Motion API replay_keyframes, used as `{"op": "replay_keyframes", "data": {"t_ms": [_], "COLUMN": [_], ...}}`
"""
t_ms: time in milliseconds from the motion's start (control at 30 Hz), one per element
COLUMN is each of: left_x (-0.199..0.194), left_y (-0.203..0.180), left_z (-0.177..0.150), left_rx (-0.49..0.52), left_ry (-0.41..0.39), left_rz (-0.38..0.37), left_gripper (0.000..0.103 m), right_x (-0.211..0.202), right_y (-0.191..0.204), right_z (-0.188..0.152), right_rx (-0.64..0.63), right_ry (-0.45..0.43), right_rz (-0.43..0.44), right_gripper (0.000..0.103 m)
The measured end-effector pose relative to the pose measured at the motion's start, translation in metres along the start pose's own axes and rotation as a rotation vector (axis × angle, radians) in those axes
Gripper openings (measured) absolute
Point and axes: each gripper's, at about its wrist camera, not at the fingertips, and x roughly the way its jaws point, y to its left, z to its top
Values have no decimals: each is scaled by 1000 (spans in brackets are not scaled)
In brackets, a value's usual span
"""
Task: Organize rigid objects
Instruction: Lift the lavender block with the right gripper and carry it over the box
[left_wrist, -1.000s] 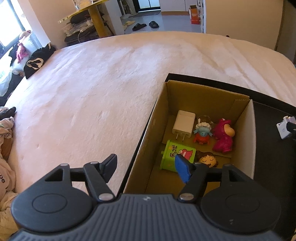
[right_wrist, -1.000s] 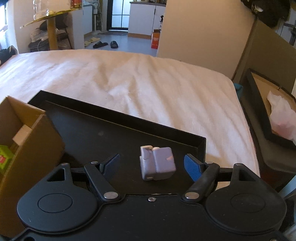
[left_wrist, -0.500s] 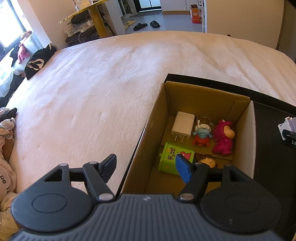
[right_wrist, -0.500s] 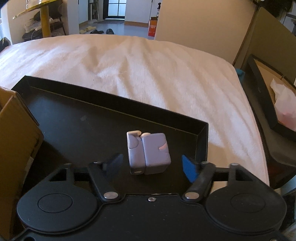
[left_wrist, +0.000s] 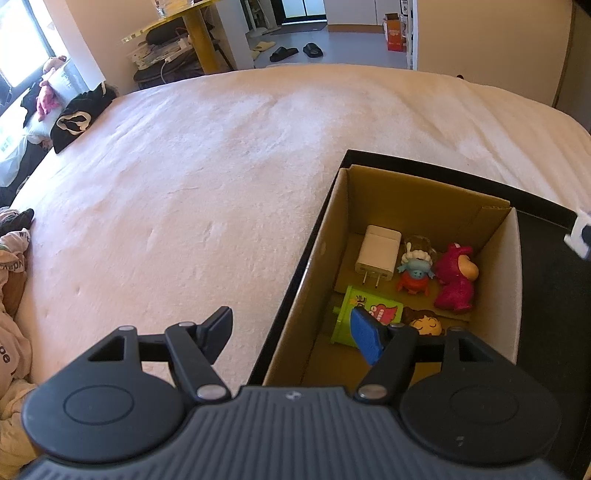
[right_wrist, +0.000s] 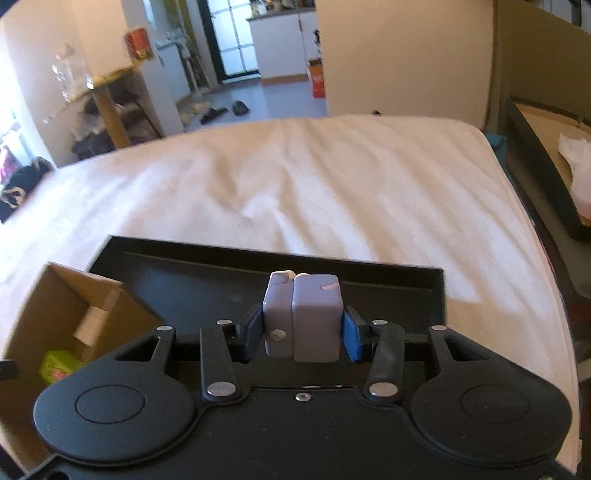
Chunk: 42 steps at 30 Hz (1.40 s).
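My right gripper (right_wrist: 301, 338) is shut on a lilac block-shaped charger (right_wrist: 303, 317) and holds it above the black tray (right_wrist: 369, 288). The charger's edge also shows at the right border of the left wrist view (left_wrist: 580, 236). A cardboard box (left_wrist: 424, 199) stands in the tray's left part. It holds a white charger (left_wrist: 377, 254), a blue-and-red figurine (left_wrist: 415, 271), a pink figurine (left_wrist: 456, 282), a green box (left_wrist: 364, 314) and a brown-haired figurine (left_wrist: 424, 323). My left gripper (left_wrist: 291, 332) is open and empty, straddling the box's near left wall.
The tray and box lie on a bed with a pale pink cover (left_wrist: 203, 184). Clothes (left_wrist: 11, 266) lie at the bed's left edge. A second black tray with paper (right_wrist: 554, 166) sits beyond the bed's right side.
My right gripper has closed on the lilac charger and lifted it off the tray floor. The view has swung left and up. My left gripper has hardly moved.
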Motion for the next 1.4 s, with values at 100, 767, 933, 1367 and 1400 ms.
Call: {"op": "replay_keyframes", "data": {"t_ms": [100, 767, 933, 1367, 1400], "left_x": [1, 3, 7, 15, 16], "left_y": [4, 23, 26, 32, 34], "left_z": [-1, -6, -7, -16, -16], "left_rx": [-6, -15, -8, 5, 1], "left_ry": [1, -4, -7, -29, -27], "left_rz": [1, -47, -72, -202, -217], "left_gripper": [69, 69, 69, 54, 48], "right_x": [-13, -44, -41, -28, -28], "right_y": [9, 72, 86, 102, 105], "right_z": [6, 9, 5, -6, -6], "right_rx": [-7, -162, -195, -261, -269], "right_ry": [-40, -96, -77, -50, -54], "right_rz": [37, 252, 261, 256, 259], "right_gripper": [43, 43, 43, 44, 44]}}
